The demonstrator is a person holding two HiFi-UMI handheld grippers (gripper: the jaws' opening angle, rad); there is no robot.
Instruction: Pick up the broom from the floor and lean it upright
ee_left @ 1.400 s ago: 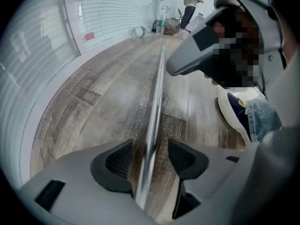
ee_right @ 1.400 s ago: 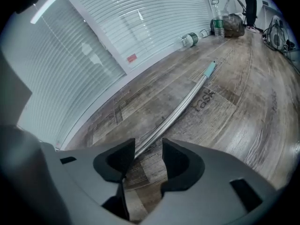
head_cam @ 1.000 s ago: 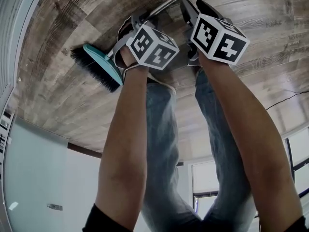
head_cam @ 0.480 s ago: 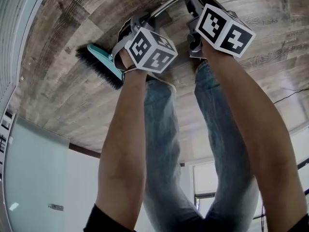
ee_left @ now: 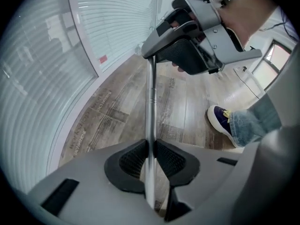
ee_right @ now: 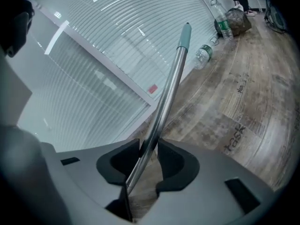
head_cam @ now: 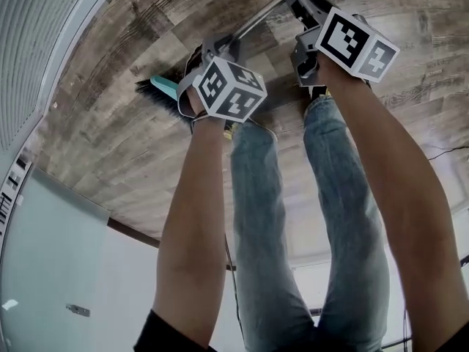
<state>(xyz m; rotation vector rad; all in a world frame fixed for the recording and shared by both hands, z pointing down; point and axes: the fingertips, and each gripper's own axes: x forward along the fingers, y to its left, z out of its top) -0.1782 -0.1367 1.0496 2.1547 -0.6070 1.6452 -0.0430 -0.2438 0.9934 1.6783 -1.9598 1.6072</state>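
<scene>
On the broom (ee_left: pixel 150 102) I see a silver handle between both pairs of jaws, a teal tip beyond them; floor (ee_right: pixel 243 107) grey-brown woodgrain.

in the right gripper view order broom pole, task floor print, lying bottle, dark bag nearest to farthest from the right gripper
1. broom pole: between the jaws of the right gripper, which have just been closing on it.
2. task print: floor, lower right.
3. lying bottle: by the wall.
4. dark bag: top right, beyond it.

The left gripper (ee_left: pixel 151 159) and right gripper (ee_right: pixel 149 157) have raised the broom (head_cam: pixel 165 88), fingers (ee_right: pixel 176 162) just closing on its handle.
</scene>
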